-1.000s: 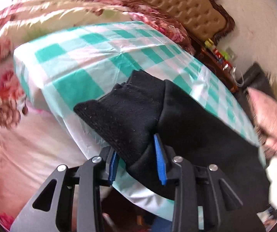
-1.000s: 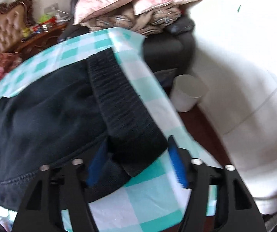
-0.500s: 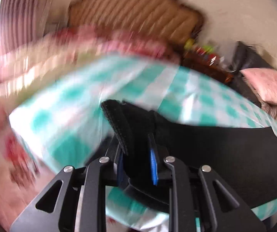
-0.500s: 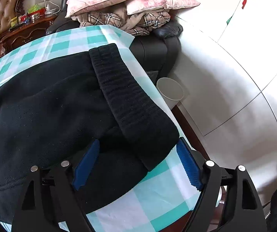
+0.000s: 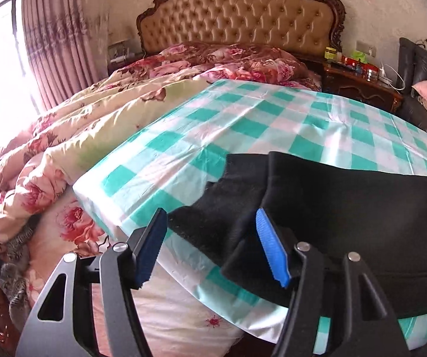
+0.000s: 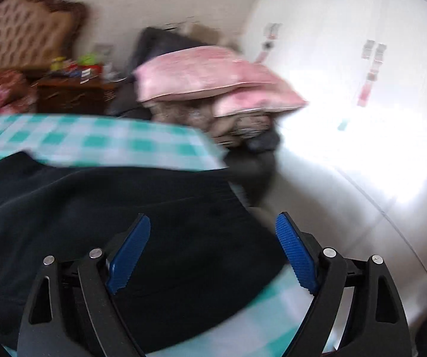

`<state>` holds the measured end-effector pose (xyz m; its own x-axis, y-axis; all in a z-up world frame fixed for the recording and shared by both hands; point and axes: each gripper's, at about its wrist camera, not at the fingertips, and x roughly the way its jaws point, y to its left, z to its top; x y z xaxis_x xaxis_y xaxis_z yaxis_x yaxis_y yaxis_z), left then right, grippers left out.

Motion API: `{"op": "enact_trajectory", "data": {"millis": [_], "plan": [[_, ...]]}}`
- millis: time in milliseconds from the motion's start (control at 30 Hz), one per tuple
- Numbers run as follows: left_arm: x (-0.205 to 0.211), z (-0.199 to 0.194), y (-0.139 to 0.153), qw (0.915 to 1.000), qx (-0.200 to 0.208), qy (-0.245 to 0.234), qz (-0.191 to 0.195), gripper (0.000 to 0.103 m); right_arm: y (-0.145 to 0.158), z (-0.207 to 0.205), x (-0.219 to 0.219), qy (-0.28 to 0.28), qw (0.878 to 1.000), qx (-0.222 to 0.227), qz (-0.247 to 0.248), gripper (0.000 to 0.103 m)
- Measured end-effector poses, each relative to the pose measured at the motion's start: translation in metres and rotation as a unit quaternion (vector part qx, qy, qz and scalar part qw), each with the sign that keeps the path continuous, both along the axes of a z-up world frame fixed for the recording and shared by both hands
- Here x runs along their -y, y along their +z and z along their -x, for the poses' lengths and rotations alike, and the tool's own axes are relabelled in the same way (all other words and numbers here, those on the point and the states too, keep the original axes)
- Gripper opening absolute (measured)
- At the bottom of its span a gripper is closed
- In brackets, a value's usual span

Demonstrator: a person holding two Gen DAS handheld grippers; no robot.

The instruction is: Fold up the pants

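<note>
The left tongs (image 5: 210,244) are seen spread apart at the lower centre of the frame, with the black pants (image 5: 347,208) lying loose between the blue pads. The right tongs (image 6: 213,250) (blurred view) are likewise held wide apart over the pants. The garment is spread on the teal-checked table (image 5: 243,125), with a floral bed (image 5: 94,113) at the upper left.

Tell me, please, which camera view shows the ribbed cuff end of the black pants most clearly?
The left wrist view: it is sharp, and the ribbed cuff lies flat on the checked cloth between the open left gripper. The right wrist view is motion-blurred; it shows only dark black pants around the open right gripper, with no cuff discernible.
</note>
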<state>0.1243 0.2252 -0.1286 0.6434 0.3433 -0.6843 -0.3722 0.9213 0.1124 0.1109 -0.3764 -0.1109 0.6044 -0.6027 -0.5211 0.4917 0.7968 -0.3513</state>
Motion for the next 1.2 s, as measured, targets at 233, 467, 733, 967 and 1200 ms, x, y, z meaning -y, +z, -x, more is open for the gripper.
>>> {"op": "enact_trajectory", "data": {"millis": [233, 467, 733, 967, 1200], "plan": [[0.020, 0.000, 0.009, 0.9996, -0.006, -0.014, -0.025, 0.062, -0.049, -0.016, -0.001, -0.014, 0.995, -0.093, -0.017, 0.083], [0.039, -0.005, 0.015, 0.9987, -0.006, -0.029, -0.042, 0.062, -0.059, -0.006, 0.023, -0.029, 0.993, -0.101, -0.052, 0.084], [0.050, -0.021, 0.007, 0.9975, -0.015, -0.054, -0.041, 0.046, -0.055, -0.006, 0.020, -0.028, 0.993, -0.106, -0.040, 0.084], [0.039, -0.074, -0.038, 0.9912, -0.046, -0.123, 0.019, 0.024, -0.031, -0.001, -0.013, 0.006, 0.996, -0.083, -0.010, 0.085], [0.046, -0.119, -0.051, 0.9794, -0.118, -0.154, -0.055, 0.025, -0.022, 0.008, -0.024, 0.025, 0.996, -0.072, -0.046, 0.085]]}}
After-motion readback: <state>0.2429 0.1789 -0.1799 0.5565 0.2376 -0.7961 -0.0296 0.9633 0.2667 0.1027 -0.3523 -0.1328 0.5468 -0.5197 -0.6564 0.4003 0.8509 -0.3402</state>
